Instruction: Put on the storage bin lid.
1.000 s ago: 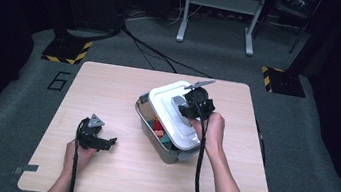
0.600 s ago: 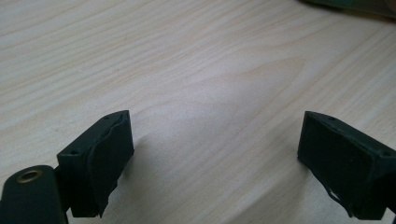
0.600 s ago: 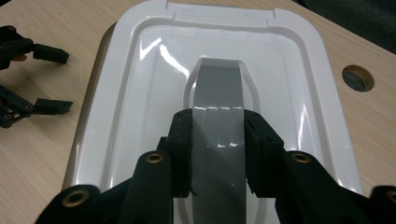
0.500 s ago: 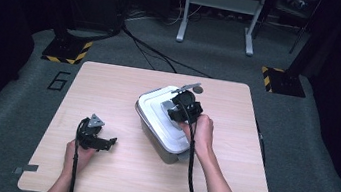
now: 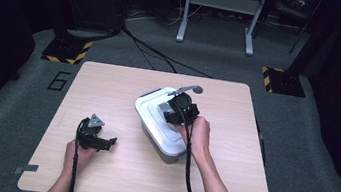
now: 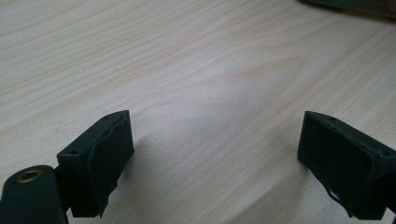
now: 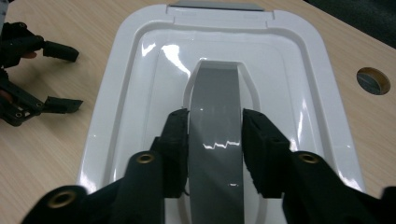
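A white lid [image 5: 158,117] lies flat on a grey box [image 5: 170,154] at the middle of the wooden table [image 5: 108,92]. The lid [image 7: 140,70] has a grey strap handle [image 7: 215,93] along its middle. My right gripper [image 5: 175,117] [image 7: 215,135] points down over it, and its jaws have just been opening. The pads now stand close on either side of the handle without squeezing it. My left gripper [image 5: 110,144] [image 6: 215,154] rests low on the table to the left of the box, open, with bare wood between its jaws. The left gripper [image 7: 77,79] also shows beside the lid in the right gripper view.
A round hole [image 7: 372,80] sits in the tabletop just right of the box. Bare wood lies around the box on all sides. Beyond the table are dark carpet, two yellow-and-black striped bases [image 5: 66,51] [image 5: 282,77], cables and a metal stand [image 5: 220,2].
A second ago the right gripper held the lid tilted up off the box, with red contents showing. The lid has since come down flat onto the box. The left gripper has stayed put.
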The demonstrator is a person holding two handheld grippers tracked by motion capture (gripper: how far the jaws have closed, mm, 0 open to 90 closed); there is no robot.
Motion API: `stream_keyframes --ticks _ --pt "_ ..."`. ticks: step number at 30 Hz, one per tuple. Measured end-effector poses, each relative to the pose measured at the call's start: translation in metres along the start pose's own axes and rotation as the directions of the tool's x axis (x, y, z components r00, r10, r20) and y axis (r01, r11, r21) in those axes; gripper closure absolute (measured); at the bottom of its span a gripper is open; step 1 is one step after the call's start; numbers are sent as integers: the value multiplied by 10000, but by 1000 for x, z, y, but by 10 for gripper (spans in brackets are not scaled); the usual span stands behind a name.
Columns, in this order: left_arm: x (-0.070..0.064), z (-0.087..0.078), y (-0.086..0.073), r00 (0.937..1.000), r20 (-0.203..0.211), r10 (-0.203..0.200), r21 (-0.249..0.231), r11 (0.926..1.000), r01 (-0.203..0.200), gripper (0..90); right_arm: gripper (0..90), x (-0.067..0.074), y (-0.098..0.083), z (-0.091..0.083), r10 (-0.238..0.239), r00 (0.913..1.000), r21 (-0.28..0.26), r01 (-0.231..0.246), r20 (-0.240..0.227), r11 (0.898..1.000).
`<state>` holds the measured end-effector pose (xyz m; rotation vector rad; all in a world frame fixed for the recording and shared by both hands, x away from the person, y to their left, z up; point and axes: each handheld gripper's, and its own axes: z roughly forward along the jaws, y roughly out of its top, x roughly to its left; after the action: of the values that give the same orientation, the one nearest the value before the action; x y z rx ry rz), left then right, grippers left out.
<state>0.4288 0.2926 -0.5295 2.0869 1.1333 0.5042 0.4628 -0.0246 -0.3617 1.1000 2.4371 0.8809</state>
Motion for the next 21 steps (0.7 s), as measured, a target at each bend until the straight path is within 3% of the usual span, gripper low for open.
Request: stream_keyframes --ticks 1,2,3,4,5,6,7,8,12,16,21 --pt "0 0 0 10000 0 0 0 10000 0 104 580 0 0 0 0 10000 0 0 0 10000" --pt "0 0 0 10000 1 -5 -1 10000 5 104 485 -2 0 -3 211 9997 -142 -212 -83 9997" --pt "0 0 0 10000 1 -5 -1 10000 5 104 485 -2 0 -3 211 9997 -142 -212 -83 9997" --pt "0 0 0 10000 0 0 1 10000 0 104 373 -5 -1 -7 422 9991 -393 -425 -84 9983" --pt "0 0 0 10000 0 0 1 10000 0 104 373 -5 -1 -7 422 9991 -393 -425 -84 9983" --pt "0 0 0 10000 2 2 1 10000 -2 104 274 -11 -3 -14 490 9988 -668 -489 -1 9966" --pt "0 0 0 10000 2 2 1 10000 -2 104 274 -11 -3 -14 490 9988 -668 -489 -1 9966" --pt "0 0 0 10000 2 -31 -14 10000 31 104 176 -17 -6 -22 734 9973 -1060 -720 91 9918" --pt "0 0 0 10000 0 -6 0 10000 6 104 128 -31 -14 -33 1084 9938 -1444 -1036 254 9841" --pt "0 0 0 10000 1 1 2 10000 -1 104 34 -59 -36 -53 1771 9835 -1905 -1669 377 9674" --pt "0 0 0 10000 0 -33 -16 10000 33 104 13 -79 -58 -64 2108 9744 -2065 -1912 776 9596"
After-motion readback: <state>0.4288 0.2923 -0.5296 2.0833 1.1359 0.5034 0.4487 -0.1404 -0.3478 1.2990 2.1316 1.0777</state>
